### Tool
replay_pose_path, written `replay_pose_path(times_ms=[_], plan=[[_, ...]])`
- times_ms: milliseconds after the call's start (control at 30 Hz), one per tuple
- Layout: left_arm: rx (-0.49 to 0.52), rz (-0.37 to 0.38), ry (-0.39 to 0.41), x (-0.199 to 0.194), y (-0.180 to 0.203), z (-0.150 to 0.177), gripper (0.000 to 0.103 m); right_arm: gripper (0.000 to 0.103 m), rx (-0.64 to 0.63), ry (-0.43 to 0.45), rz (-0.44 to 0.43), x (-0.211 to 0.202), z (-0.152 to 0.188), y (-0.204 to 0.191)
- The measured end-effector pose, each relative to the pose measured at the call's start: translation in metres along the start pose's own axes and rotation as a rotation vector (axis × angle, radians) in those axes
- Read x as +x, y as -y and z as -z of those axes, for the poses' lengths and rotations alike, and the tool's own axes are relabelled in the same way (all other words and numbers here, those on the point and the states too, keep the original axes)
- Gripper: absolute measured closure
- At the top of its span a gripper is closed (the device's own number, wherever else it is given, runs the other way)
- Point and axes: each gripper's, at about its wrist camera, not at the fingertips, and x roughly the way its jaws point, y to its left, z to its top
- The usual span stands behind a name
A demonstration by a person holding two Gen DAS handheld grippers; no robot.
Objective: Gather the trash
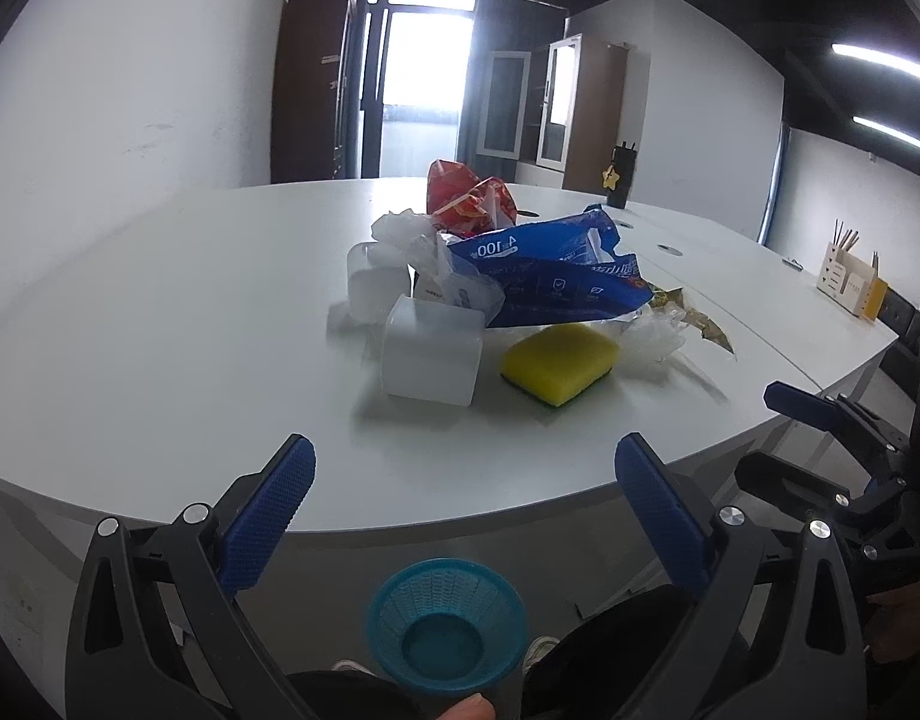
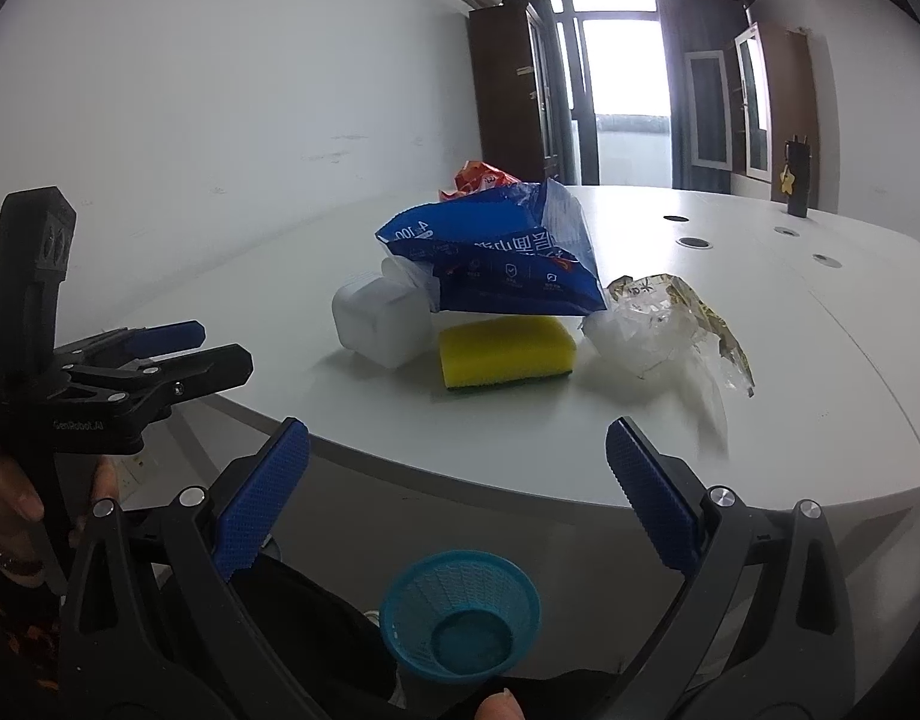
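Right now both my tongs hang off the table edge, jaws wide, gripping nothing: left gripper [image 1: 463, 474], right gripper [image 2: 457, 459]. Trash is heaped around the yellow sponge [image 1: 559, 363]: a blue wrapper [image 1: 556, 276] just behind it, a white tub [image 1: 433, 357] touching its left. Only my left view shows the red packet [image 1: 469, 195] fully and a second tub [image 1: 376, 285] behind; my right view shows the crumpled clear plastic [image 2: 658, 324] right of the sponge. A blue basket [image 2: 460, 627] sits below.
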Motion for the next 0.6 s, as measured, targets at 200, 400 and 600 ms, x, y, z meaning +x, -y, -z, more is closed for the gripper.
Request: replay_pose_path(times_ms=[200, 400, 600], plan=[[0.036, 0.002, -0.003, 0.001, 0.006, 0.002, 0.005, 0.008, 0.009, -0.007, 0.006, 0.002, 0.001, 0.003], [0.031, -0.003, -0.002, 0.002, 0.005, 0.002, 0.005, 0.008, 0.022, -0.005, 0.027, 0.002, 0.001, 0.01], [0.032, -0.017, 0.024, -0.001, 0.004, 0.001, 0.005, 0.008, 0.028, -0.025, 0.037, 0.005, 0.001, 0.017]])
